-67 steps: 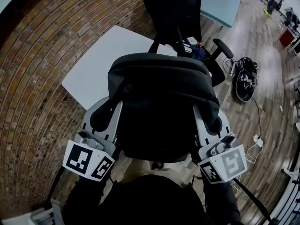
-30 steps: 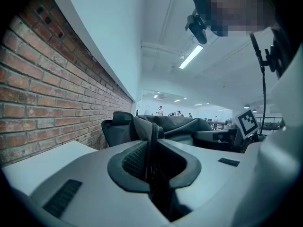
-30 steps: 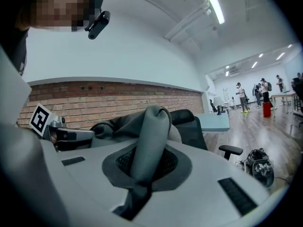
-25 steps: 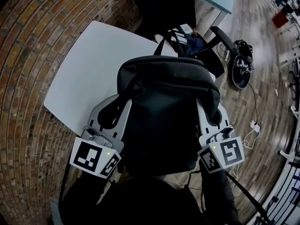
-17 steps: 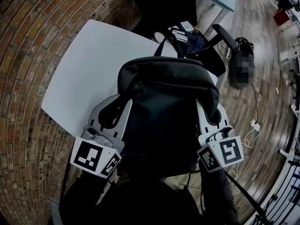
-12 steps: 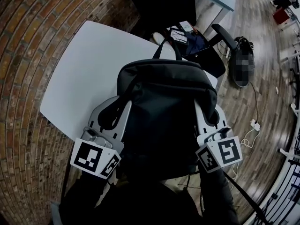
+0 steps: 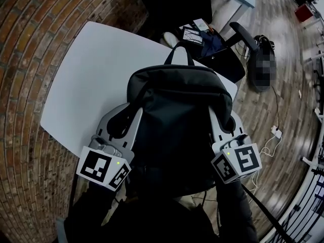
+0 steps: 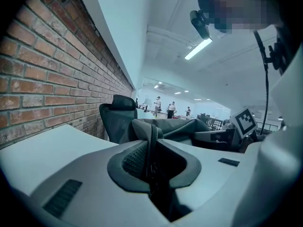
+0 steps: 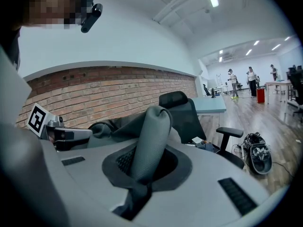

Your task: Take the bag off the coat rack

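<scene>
Black and bulky, the bag (image 7: 177, 115) sits between the left hand-held gripper (image 7: 123, 121) and the right hand-held gripper (image 7: 221, 123) in the head view, over the near right part of the white worktop (image 7: 86, 80). In the left gripper view, the left hand-held gripper is clamped on the bag's left strap (image 8: 150, 143), with a brick wall (image 8: 42, 74) at left. In the right gripper view, the right hand-held gripper is closed on the padded right strap (image 9: 151, 136).

"Where are the grippers?"
"The left gripper (image 7: 123, 119) and the right gripper (image 7: 221, 116) are out in front, side by side, tipped a little down."
"Open?"
"No. Each one pinches a bag strap (image 9: 149, 136)."
</scene>
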